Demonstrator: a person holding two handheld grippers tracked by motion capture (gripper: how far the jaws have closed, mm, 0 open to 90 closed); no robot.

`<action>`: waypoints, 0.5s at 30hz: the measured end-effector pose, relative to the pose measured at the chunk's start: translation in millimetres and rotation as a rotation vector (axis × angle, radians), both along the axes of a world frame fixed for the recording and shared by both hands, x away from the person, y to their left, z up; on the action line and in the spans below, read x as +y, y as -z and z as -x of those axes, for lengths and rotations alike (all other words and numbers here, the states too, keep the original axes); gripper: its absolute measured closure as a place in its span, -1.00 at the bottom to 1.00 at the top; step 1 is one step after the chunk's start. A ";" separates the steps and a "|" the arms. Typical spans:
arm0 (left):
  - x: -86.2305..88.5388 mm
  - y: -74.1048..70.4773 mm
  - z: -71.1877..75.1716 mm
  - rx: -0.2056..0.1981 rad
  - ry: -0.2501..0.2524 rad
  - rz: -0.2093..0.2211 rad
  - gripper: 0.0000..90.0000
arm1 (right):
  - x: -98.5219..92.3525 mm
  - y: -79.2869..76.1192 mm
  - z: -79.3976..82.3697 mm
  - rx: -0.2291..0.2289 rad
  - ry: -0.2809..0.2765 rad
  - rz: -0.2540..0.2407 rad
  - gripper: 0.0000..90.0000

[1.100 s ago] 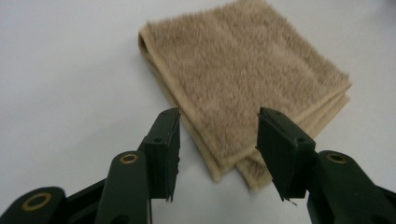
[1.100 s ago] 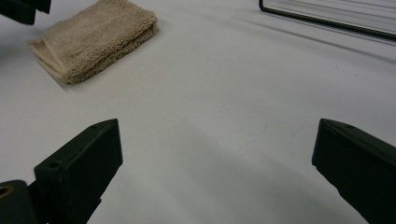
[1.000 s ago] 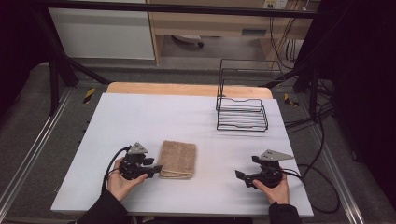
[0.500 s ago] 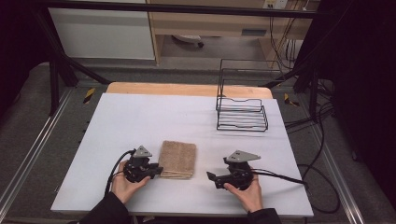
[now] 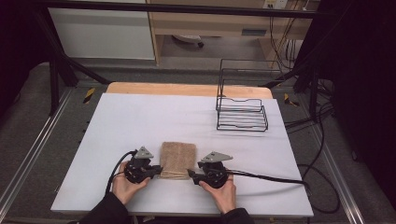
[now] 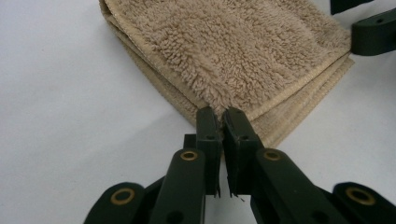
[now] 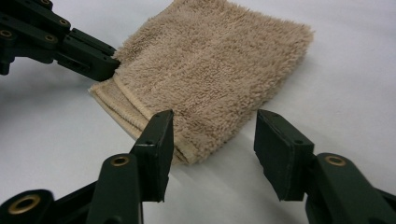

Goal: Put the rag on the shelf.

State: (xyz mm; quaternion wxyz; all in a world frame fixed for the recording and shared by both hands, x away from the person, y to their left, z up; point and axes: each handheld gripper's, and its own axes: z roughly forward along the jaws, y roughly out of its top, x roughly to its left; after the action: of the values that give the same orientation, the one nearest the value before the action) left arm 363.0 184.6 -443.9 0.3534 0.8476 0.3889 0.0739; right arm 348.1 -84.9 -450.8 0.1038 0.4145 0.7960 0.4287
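While the left gripper (image 6: 221, 114) pinches the towel (image 6: 233, 51) at its near corner, jaws just closed, the right gripper (image 7: 212, 135) straddles the opposite near corner, jaws closing but not yet pressing. Beyond both, bare white table (image 5: 154, 121) runs to a wire rack (image 5: 241, 114) far right.

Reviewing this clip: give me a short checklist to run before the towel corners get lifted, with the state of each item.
1. Left gripper pinched on the near corner of the folded towel: ok; its jaws have just closed.
2. Right gripper gripping its corner: not ok; jaws have been closing but stand apart, towel edge between them.
3. Towel lying flat on the table: ok.
4. Wire rack apart from the towel: ok.
5. How many layers are pinched: cannot tell.
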 end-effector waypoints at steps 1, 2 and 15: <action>0.0 -0.1 0.4 -0.001 -0.001 0.001 0.89 | 1.9 1.6 -0.4 0.015 0.006 -0.008 0.16; 0.2 -0.2 0.7 -0.002 0.000 -0.001 0.89 | 3.0 3.5 -0.2 0.023 0.017 -0.016 0.23; 1.2 -3.8 10.8 0.001 -0.008 0.017 0.89 | 7.4 11.3 4.8 0.066 0.023 -0.047 0.85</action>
State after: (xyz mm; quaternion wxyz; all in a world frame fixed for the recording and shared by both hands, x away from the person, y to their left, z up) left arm 352.1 185.7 -440.1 0.3603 0.8429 0.3932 0.0717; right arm 343.3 -77.6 -462.1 0.0730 0.4399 0.7839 0.4321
